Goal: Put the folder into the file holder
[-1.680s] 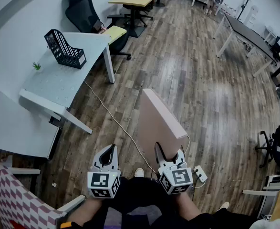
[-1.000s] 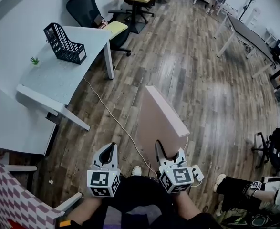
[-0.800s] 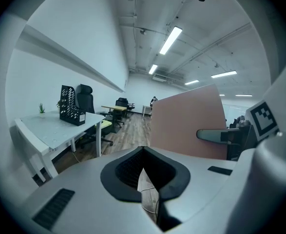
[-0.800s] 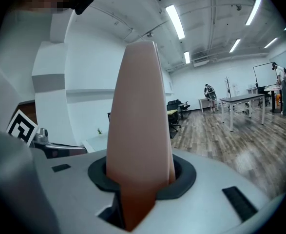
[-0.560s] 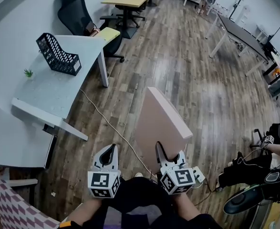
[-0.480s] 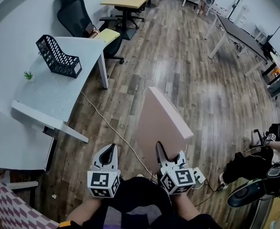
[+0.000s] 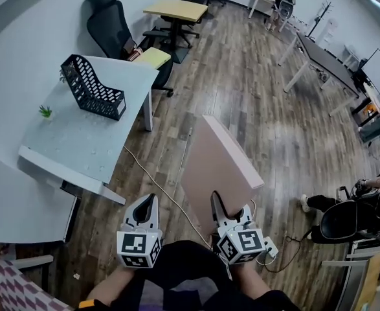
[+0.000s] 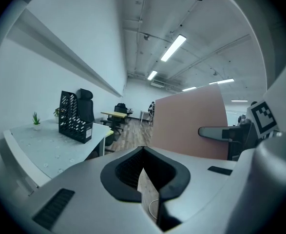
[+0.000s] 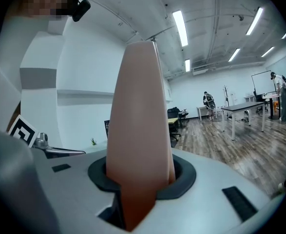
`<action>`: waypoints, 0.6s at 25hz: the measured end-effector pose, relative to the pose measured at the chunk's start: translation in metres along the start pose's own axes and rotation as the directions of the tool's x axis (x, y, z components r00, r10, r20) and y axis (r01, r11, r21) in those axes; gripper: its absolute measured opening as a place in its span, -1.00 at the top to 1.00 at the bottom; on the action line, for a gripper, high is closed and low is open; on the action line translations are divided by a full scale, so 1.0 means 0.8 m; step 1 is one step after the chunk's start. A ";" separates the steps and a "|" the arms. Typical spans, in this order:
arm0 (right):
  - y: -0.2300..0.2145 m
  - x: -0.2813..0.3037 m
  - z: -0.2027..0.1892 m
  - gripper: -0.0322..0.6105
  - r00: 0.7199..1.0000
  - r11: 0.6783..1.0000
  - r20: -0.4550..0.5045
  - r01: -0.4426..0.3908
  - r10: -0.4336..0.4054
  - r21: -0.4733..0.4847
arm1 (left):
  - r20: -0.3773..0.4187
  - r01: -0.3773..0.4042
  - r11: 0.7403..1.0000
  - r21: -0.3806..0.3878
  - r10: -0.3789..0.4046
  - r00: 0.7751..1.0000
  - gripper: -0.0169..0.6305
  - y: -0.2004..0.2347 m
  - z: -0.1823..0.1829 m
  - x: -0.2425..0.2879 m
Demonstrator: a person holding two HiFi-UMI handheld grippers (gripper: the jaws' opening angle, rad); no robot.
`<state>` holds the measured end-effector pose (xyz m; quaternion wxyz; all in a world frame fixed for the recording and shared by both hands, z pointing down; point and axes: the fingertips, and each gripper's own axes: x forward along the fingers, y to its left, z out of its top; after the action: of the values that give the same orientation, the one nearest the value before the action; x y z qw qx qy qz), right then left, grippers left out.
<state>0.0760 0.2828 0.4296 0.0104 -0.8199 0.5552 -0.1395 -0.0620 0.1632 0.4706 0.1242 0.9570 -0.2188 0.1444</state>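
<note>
A large pink folder [image 7: 219, 164] stands on edge over the wooden floor, and my right gripper [image 7: 230, 211] is shut on its near lower corner. In the right gripper view the folder [image 9: 138, 130] rises out of the jaws and fills the centre. Those jaws have just been opening slightly, and the folder is still clamped between them. The black mesh file holder [image 7: 92, 86] stands on the white table [image 7: 79, 141] to the upper left, far from both grippers. My left gripper [image 7: 147, 205] hangs beside the right one, shut and holding nothing. The left gripper view shows the file holder [image 8: 74, 118] and the folder [image 8: 189, 123].
A small green plant [image 7: 45, 111] sits on the table left of the holder. A black office chair [image 7: 112, 18] and a yellow table [image 7: 175, 8] stand behind. A cable [image 7: 157, 186] runs across the floor. A person sits low at right [image 7: 345, 212].
The head view has shifted: the white table and file holder now sit larger and further right. Both grippers and the folder keep their places in the picture.
</note>
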 end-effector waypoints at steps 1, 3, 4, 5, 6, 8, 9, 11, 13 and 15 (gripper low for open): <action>0.010 0.010 0.001 0.45 1.000 1.000 0.002 -0.007 0.007 -0.006 | 0.003 -0.009 1.000 -0.004 0.009 1.000 0.92 0.015 0.001 -0.002; 0.029 0.030 0.002 0.45 1.000 1.000 0.003 -0.017 0.017 -0.013 | 0.006 -0.025 1.000 -0.013 0.025 1.000 0.92 0.044 0.002 -0.008; 0.038 0.039 0.003 0.45 1.000 1.000 0.005 -0.020 0.020 -0.017 | 0.009 -0.032 0.999 -0.018 0.032 0.999 0.92 0.058 0.003 -0.011; 0.048 0.049 0.004 0.45 1.000 0.999 0.006 -0.025 0.025 -0.020 | 0.011 -0.040 0.999 -0.023 0.040 0.999 0.92 0.072 0.004 -0.014; 0.058 0.058 0.006 0.45 0.999 0.999 0.008 -0.031 0.031 -0.025 | 0.014 -0.049 0.998 -0.027 0.049 0.999 0.92 0.086 0.005 -0.017; 0.078 0.075 0.008 0.45 0.999 0.998 0.008 -0.047 0.047 -0.037 | 0.018 -0.067 0.997 -0.036 0.067 0.998 0.92 0.110 0.004 -0.023; 0.087 0.083 0.009 0.45 0.998 0.998 0.007 -0.055 0.056 -0.044 | 0.019 -0.075 0.996 -0.041 0.076 0.997 0.92 0.121 0.003 -0.026; 0.102 0.095 0.007 0.45 0.998 0.996 0.001 -0.069 0.069 -0.053 | 0.025 -0.089 0.995 -0.049 0.091 0.996 0.92 0.140 0.002 -0.031; 0.116 0.107 0.006 0.45 0.996 0.995 -0.005 -0.085 0.085 -0.060 | 0.033 -0.105 0.993 -0.057 0.107 0.994 0.92 0.157 0.003 -0.035; 0.128 0.119 0.010 0.45 0.994 0.992 -0.006 -0.108 0.108 -0.071 | 0.038 -0.123 0.990 -0.066 0.125 0.991 0.92 0.171 0.006 -0.036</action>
<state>0.0175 0.1550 0.4251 -0.0118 -0.7883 0.6035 -0.1197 -0.1480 0.0531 0.4801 0.1406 0.9399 -0.2850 0.1249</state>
